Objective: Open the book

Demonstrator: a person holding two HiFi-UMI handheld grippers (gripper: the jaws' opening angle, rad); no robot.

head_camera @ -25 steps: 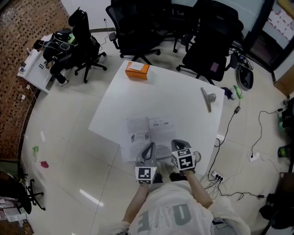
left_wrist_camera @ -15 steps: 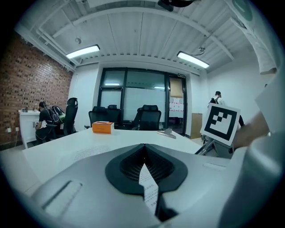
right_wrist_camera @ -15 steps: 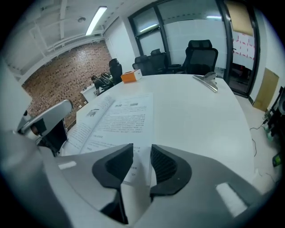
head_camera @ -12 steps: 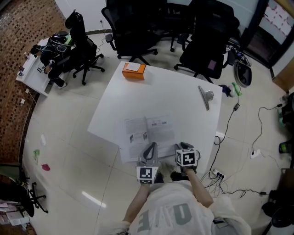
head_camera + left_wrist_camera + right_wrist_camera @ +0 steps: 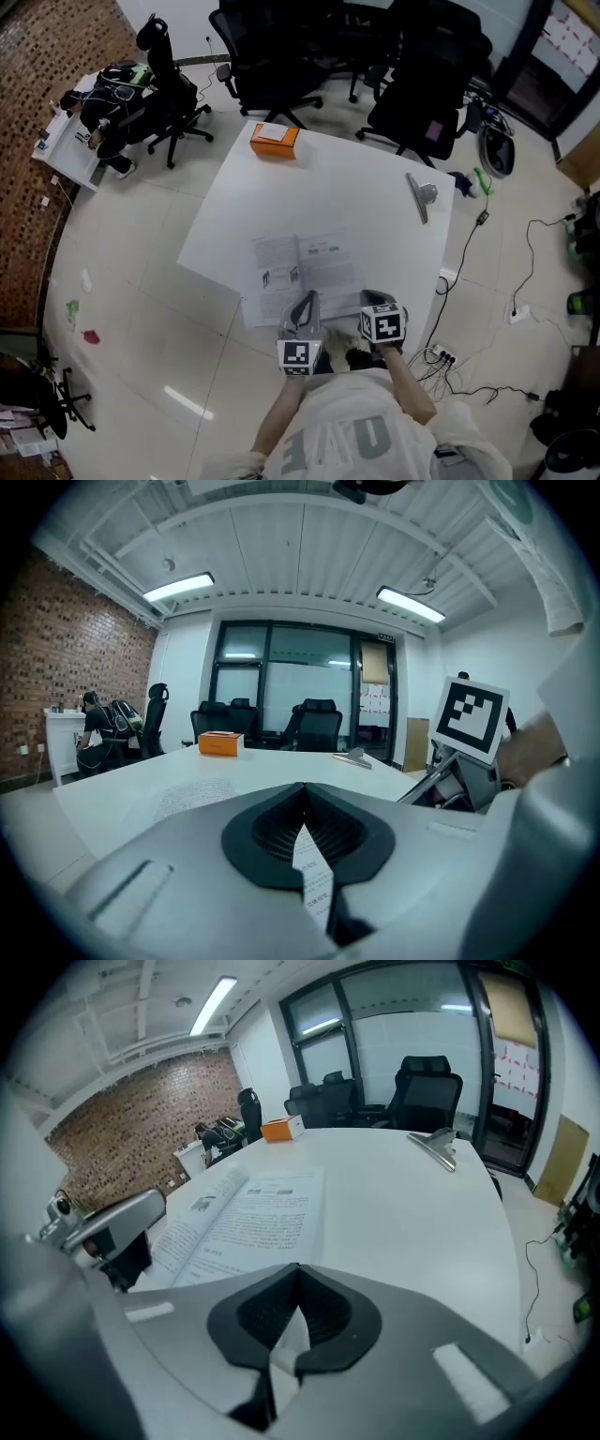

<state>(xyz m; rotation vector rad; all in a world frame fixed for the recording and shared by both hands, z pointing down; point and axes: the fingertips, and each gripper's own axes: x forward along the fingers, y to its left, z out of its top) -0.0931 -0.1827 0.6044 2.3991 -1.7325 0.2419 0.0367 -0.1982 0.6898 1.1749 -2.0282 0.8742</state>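
A white table (image 5: 375, 225) fills the middle of the head view, set cornerwise on a pale tiled floor (image 5: 141, 309), with black office chairs (image 5: 272, 56) crowded along its far sides. The person (image 5: 337, 436), in a white top, stands at the near edge. The book (image 5: 305, 267) lies open and flat on the table just in front of them, its two printed pages facing up and its spine pointing away from the person. The left gripper (image 5: 303, 305) sits at the book's near edge by the spine, jaws pressed together on a printed page (image 5: 312, 874) that rises as a thin strip between the pads. The right gripper (image 5: 371, 302) is at the near right corner of the book; its jaws have just been closing and now meet on a white sliver of paper (the edge of the right-hand page, as far as that view shows). An orange box (image 5: 274, 141) rests at the far corner, well apart from the book, and a metal clip (image 5: 420, 197) lies near the right edge.
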